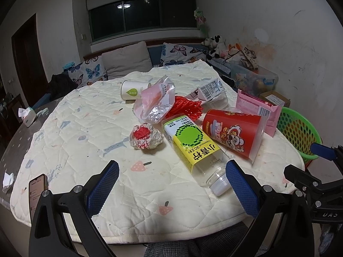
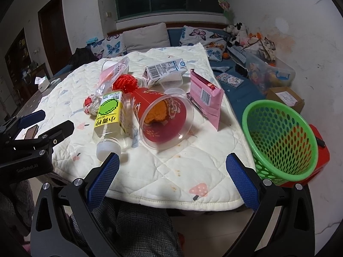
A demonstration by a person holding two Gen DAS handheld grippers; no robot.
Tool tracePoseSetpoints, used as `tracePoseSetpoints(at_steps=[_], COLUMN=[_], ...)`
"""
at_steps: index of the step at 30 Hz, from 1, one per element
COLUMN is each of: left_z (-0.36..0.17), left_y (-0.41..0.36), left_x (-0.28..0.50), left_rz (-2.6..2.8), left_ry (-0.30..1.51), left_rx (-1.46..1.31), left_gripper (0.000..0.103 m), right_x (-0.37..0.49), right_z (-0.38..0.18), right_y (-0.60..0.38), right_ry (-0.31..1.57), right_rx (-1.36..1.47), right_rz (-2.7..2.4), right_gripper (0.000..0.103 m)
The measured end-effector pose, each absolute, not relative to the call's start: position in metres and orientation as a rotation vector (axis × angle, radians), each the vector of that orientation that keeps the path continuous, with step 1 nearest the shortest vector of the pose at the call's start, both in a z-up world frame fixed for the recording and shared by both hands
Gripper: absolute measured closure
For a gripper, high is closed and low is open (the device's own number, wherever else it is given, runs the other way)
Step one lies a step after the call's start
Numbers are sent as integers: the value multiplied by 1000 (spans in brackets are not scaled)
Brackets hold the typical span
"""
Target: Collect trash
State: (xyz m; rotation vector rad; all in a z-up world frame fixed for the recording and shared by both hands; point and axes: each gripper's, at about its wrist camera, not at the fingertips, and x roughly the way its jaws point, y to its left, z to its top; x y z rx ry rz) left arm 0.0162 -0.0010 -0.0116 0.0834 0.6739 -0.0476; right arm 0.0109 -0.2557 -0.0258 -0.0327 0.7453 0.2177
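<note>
Jaws wide on both grippers — left gripper (image 1: 172,180), right gripper (image 2: 172,171).

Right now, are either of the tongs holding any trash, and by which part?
Nothing is held. The left tongs and right tongs are both open above the white quilted mat.

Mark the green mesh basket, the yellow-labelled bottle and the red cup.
Green mesh plastic basket (image 2: 304,160), right wrist view, near rim.
Yellow-labelled clear bottle (image 1: 191,142), left wrist view, label.
Red printed plastic cup (image 2: 171,109), right wrist view, side wall.
</note>
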Motion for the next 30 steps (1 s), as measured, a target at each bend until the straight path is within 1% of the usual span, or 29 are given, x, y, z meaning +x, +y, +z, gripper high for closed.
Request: tracePoseSetpoints(at_steps=[15,23,30], left_z=[-15,-18,-23], left_y=[8,12,16], left_x=[26,36,48], left_rz=[-29,-23,-14], left_ry=[704,728,759], left_rx=[69,59,37], left_gripper=[6,6,6], right_x=[27,45,70], right_z=[-26,-15,-6], right_y=[-255,-266,-277], right_ry=[756,738,730], right_rx=[-50,-58,-80], right_rz=[236,230,216], right_gripper=[5,6,12])
